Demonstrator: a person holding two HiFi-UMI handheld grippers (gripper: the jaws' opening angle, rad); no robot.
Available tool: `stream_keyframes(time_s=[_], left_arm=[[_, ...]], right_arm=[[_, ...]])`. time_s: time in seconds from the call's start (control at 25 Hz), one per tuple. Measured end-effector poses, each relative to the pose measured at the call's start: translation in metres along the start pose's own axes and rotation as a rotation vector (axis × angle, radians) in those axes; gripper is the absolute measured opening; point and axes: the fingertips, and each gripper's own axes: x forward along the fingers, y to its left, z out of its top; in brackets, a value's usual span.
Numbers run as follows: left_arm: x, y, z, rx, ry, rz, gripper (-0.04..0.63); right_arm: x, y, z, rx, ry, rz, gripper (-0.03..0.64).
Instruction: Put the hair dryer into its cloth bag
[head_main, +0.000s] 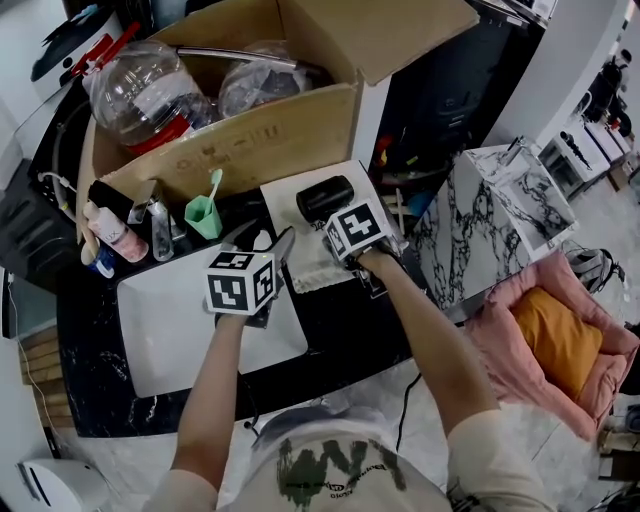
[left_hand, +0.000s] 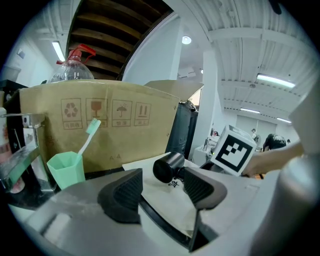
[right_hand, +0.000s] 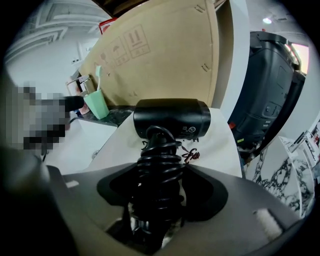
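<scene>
Head view overhead; gripper views low, near dryer (head_main: 325, 197)

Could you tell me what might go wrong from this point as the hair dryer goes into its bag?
The right gripper grips the hair dryer by the cord wound round its handle; the coils could shift and the dryer twist or slip.
The left gripper is open and the bag lies flat beneath the dryer, so lifting may drag the bag along, and its mouth is not held open.

Green cup (head_main: 203, 216) with toothbrush (head_main: 213, 188) beside cardboard box (head_main: 250, 140) of plastic bottles (head_main: 140, 90)
</scene>
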Motion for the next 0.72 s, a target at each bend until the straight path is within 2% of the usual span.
stream_keyframes(time_s=[0.4, 0.72], left_arm=[[-0.008, -0.002, 0.000, -0.003, -0.005, 0.005, 0.259], [-0.011, -0.011, 0.000, 0.008, -0.010, 0.007, 0.259]], right_arm=[[-0.006, -0.003, -0.001, 0.001, 0.002, -0.011, 0.258], [-0.028, -0.001, 0.005, -0.008, -0.050, 0.002, 0.258]])
